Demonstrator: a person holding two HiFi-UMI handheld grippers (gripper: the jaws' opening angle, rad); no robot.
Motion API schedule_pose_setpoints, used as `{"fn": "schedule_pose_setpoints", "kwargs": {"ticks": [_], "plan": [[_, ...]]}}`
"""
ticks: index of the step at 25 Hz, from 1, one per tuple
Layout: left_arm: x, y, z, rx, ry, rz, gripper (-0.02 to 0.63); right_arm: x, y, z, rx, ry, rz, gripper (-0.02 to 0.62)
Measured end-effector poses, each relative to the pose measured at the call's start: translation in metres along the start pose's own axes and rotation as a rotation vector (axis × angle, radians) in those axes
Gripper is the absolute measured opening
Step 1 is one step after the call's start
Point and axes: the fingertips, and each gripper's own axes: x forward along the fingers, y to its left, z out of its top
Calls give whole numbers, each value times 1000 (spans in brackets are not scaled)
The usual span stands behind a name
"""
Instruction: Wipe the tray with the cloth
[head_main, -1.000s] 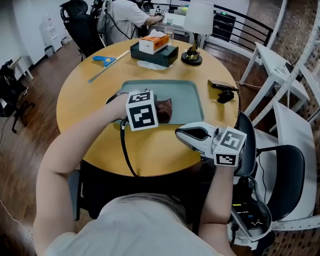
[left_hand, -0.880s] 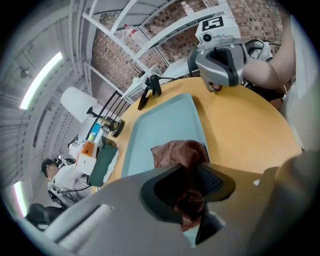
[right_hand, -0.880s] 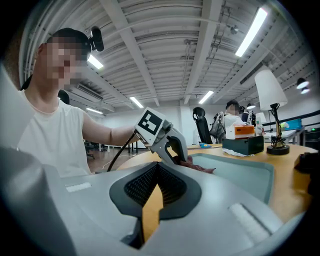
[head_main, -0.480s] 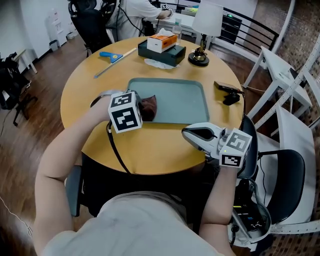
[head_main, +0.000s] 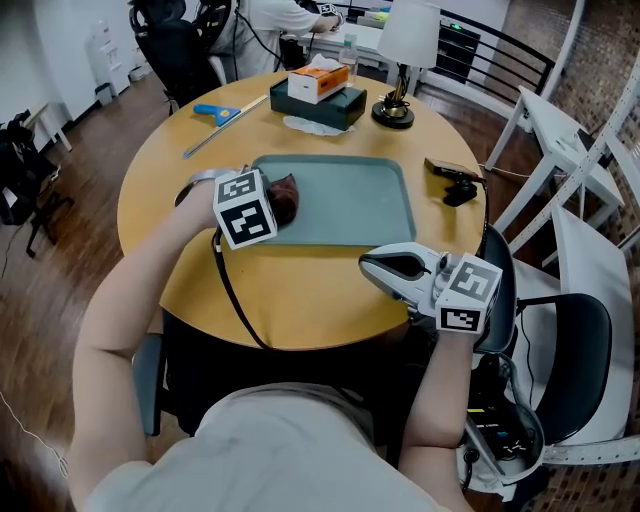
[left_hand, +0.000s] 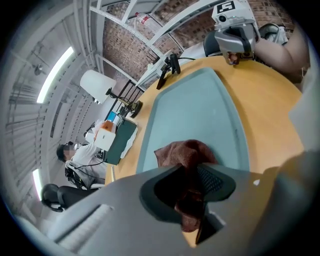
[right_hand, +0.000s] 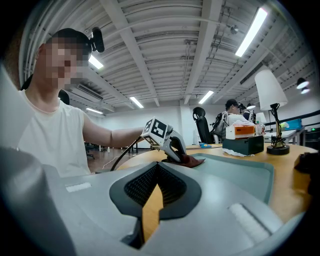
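A round wooden table (head_main: 300, 295) seen from above, with a grey-green tray (head_main: 350, 205) lying flat on it. Our left gripper (head_main: 276, 207) reaches in over the tray's left rim, its jaws closed tight on a bunched fold of a dark red-brown cloth (head_main: 287, 193). Our right gripper (head_main: 370, 264) hangs over the table's near edge, just off the tray's near right corner. Its jaws are drawn together with nothing between them, and it does not touch the tray.

We judge that nothing pins the tray down, so a firm stroke could push it across the table instead of wiping it. The cloth is held by only a small pinch, so drag could tug it free or wad it up. The hard jaw tips would then scrape the tray bare. A stroke begun this near the raised rim could also snag on it.

The cloth lies at the tray's left end, about midway between the near and far rims. It spills out past the left gripper's tips and rests on the tray floor just ahead of them. The rest of the tray stretches bare to the right.
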Motion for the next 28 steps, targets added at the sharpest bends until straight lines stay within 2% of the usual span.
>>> {"fn": "schedule_pose_setpoints", "kwargs": {"ticks": [6, 17, 28], "plan": [[12, 1, 28, 61, -15, 6, 91, 0, 0, 0, 0, 0, -1, 2], [39, -8, 128, 174, -99, -16, 91, 0, 0, 0, -2, 3, -1, 2], [58, -16, 196, 163, -160, -59, 91, 1, 0, -2, -2, 11, -4, 2]]}}
